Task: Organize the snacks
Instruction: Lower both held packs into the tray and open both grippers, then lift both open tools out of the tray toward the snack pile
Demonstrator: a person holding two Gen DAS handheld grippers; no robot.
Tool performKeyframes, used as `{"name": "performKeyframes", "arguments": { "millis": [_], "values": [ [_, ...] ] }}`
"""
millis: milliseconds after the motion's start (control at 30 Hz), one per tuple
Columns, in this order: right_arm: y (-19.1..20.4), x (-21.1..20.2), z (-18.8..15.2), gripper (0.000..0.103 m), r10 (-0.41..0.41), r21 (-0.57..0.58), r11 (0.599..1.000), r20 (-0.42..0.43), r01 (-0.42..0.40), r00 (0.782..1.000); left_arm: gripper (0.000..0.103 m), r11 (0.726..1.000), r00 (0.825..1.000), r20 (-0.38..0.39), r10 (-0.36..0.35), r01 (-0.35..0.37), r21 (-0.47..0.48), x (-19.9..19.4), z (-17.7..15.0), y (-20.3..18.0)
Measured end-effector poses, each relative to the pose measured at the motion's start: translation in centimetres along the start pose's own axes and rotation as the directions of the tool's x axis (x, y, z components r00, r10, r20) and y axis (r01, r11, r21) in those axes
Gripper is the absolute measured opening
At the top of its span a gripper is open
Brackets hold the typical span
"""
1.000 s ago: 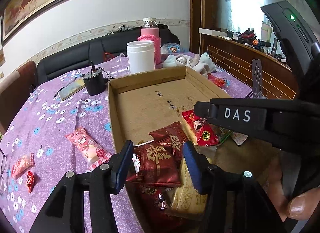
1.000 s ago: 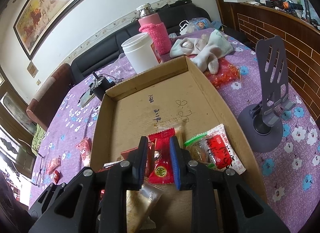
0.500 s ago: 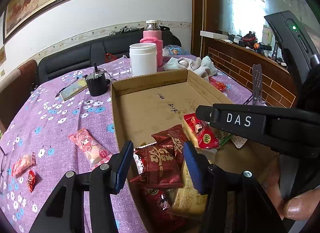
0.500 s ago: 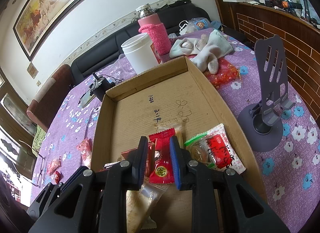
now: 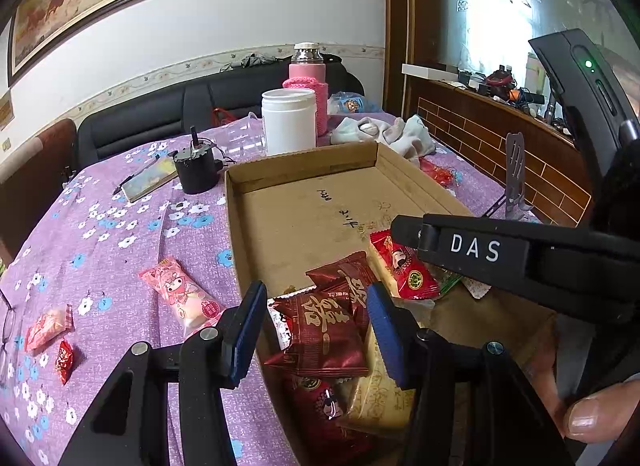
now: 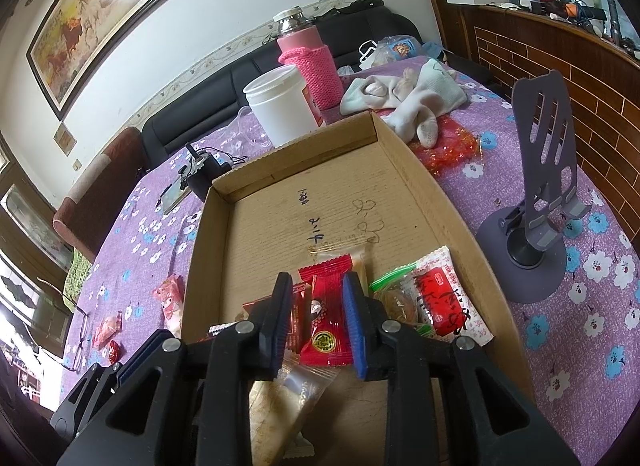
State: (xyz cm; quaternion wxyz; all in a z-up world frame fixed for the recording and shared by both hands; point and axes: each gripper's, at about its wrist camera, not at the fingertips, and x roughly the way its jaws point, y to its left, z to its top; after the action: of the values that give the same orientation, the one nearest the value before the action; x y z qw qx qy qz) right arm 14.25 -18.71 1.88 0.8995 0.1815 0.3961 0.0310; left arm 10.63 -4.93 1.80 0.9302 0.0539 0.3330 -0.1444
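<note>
Snack packets heaped at the near end of the cardboard tray (image 6: 404,161); pink packet (image 5: 182,298) and small red ones lie loose on the cloth at its 9 o'clock. Left gripper (image 5: 316,326) gapes empty over the dark-red packet (image 5: 324,334); right gripper (image 6: 316,318), jaws parted, straddles the red packet (image 6: 328,322) without pinching. Best swing left for the strays, approaching low and flat.

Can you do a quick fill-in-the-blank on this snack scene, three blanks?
1. The sorted snacks lie in a shallow ____ tray.
2. The tall bottle behind the white jar wears a knitted sleeve coloured ____.
3. The pink cartoon snack pack lies on the tablecloth, ____ the tray.

Missing words: cardboard; pink; outside
</note>
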Motion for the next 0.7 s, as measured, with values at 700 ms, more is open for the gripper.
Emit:
{"name": "performKeyframes", "arguments": {
  "millis": [700],
  "values": [
    [1.2, -2.0, 0.1, 0.025, 0.035, -0.017, 0.999, 0.07, -0.034, 0.997, 0.055, 0.995, 0.999, -0.028, 0.027, -0.029, -0.099, -4.7, 0.5, 4.2]
  ]
}}
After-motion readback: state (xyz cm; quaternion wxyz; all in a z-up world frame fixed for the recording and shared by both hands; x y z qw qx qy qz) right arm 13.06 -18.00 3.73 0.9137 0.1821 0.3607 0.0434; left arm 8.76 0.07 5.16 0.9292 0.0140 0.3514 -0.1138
